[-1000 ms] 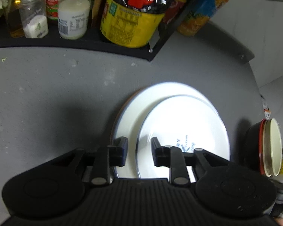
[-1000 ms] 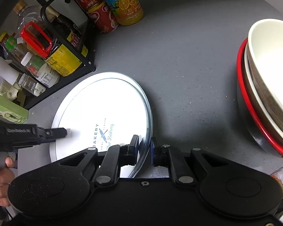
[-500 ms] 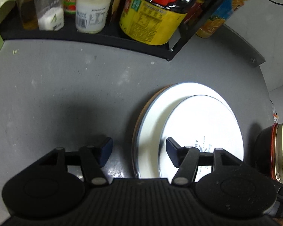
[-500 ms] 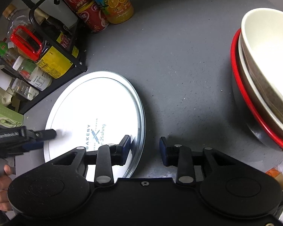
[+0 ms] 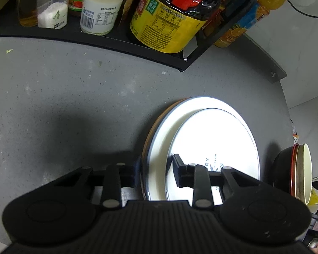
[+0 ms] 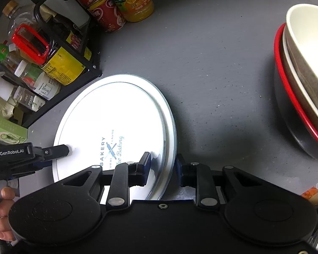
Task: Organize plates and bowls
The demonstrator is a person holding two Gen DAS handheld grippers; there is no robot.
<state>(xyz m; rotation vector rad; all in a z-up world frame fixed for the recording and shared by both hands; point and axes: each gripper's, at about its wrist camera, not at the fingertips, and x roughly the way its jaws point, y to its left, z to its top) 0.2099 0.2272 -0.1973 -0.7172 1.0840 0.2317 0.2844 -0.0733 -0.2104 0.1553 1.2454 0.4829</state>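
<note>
Right gripper [image 6: 162, 166] up close, jaws apart, straddling the plate [image 6: 116, 114] rim without pinching it. Left gripper [image 5: 156, 166] likewise unclenched, one finger over the plate [image 5: 214, 139], the other outside the rim. Plates look stacked already, the printed one sitting atop a wider plate [image 5: 165, 131], near the rack [image 5: 95, 40] corner of the grey desk [image 6: 212, 74]. Bowls [image 6: 303, 74] are nested at the desk's right edge, so I judge little is left. Beyond, the rack holds sauce bottles and jars; cans [image 6: 103, 12] stand by the back edge.
</note>
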